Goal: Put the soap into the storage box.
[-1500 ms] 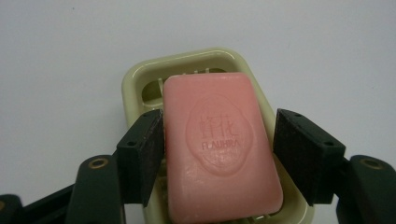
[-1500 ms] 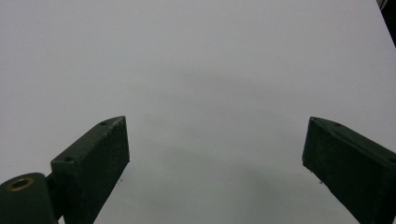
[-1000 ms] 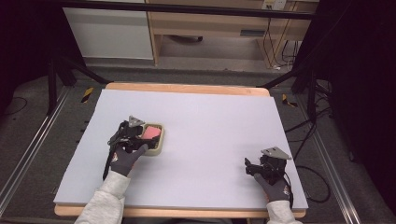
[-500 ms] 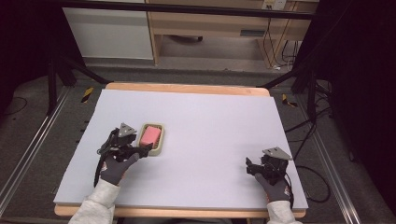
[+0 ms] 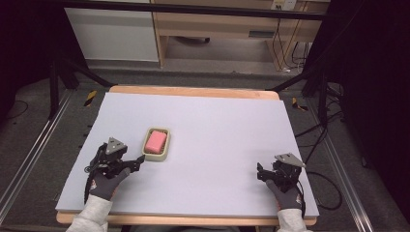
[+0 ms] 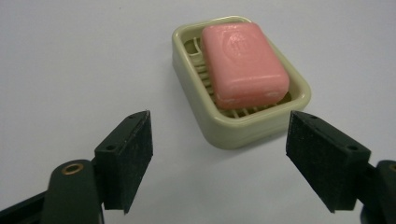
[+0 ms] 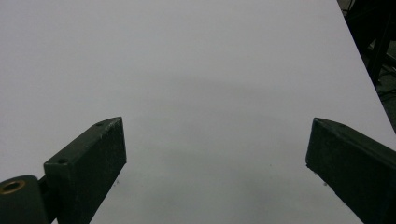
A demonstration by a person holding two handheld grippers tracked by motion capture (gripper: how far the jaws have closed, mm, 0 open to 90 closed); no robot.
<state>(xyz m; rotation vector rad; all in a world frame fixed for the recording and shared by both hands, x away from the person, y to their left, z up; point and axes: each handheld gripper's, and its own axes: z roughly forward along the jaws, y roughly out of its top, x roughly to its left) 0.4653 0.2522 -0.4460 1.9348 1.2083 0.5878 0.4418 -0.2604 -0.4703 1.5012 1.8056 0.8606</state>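
Two grippers are sitting low over the table (image 5: 232,125) right now. The left gripper (image 5: 139,162) is resting just beside the soap dish (image 5: 156,145), on the near left side of it. Its jaws are standing wide apart, and nothing is between them. They have just been opening wider. From the left gripper view, the soap dish (image 6: 243,126) is lying a little ahead of the two pads (image 6: 126,158), not inside the gap. One near corner of the dish is pointing back at the gap, so the dish is sitting turned a bit, not square to the jaws.

A pink soap (image 6: 243,65) is lying flat in the dish, touching its ribs. In the high view the soap (image 5: 156,141) is filling most of the dish. Its long side is running away from the person, leaning a little to the right.

The right gripper (image 5: 261,175) is staying well apart from the dish, over on the far right side of the table. Its jaws are also standing wide apart, with bare table (image 7: 196,93) between them.

So the left hand is the much nearer one. I think any next reach for the soap or dish is going to be a short push forward and a bit to the right.
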